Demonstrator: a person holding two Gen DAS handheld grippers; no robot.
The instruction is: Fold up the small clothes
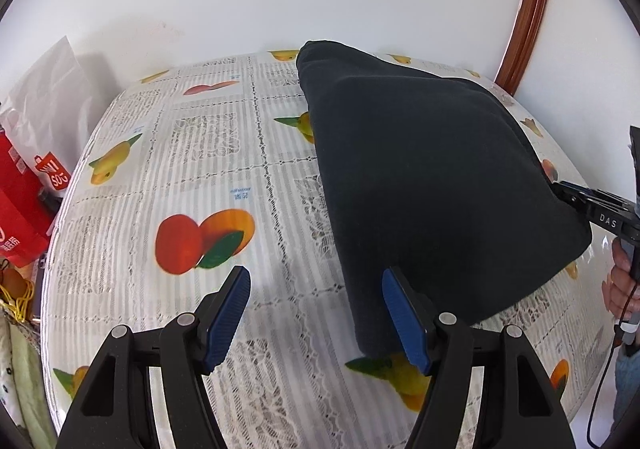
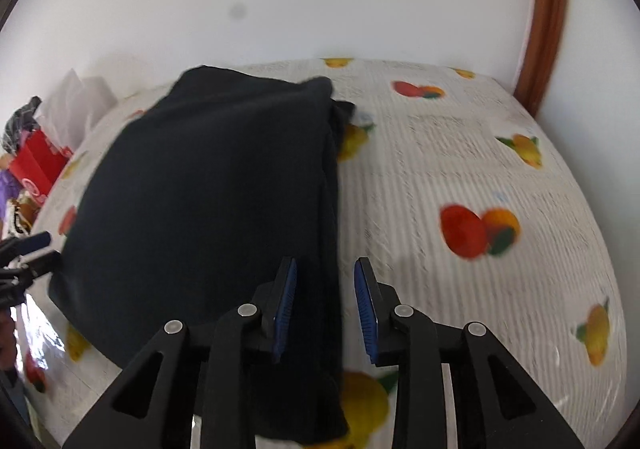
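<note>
A dark folded garment (image 1: 420, 177) (image 2: 208, 189) lies flat on a table (image 1: 200, 169) (image 2: 460, 153) covered with a fruit-print cloth. My left gripper (image 1: 316, 281) hovers open over the table by the garment's near left corner, with its right finger (image 1: 404, 313) against the fabric edge and nothing between the pads. My right gripper (image 2: 326, 269) stands narrowly open astride the garment's right edge; fabric lies under the gap, and the pads do not press on it. Its black tips (image 1: 560, 189) meet that edge in the left wrist view.
A red bag (image 1: 20, 205) (image 2: 36, 165) and a white plastic bag (image 1: 48, 89) stand off the table's left side. A white wall backs the table, with a brown wooden frame (image 1: 528, 17) (image 2: 548, 17) at the right. A person's hand (image 1: 620, 289) holds the right gripper.
</note>
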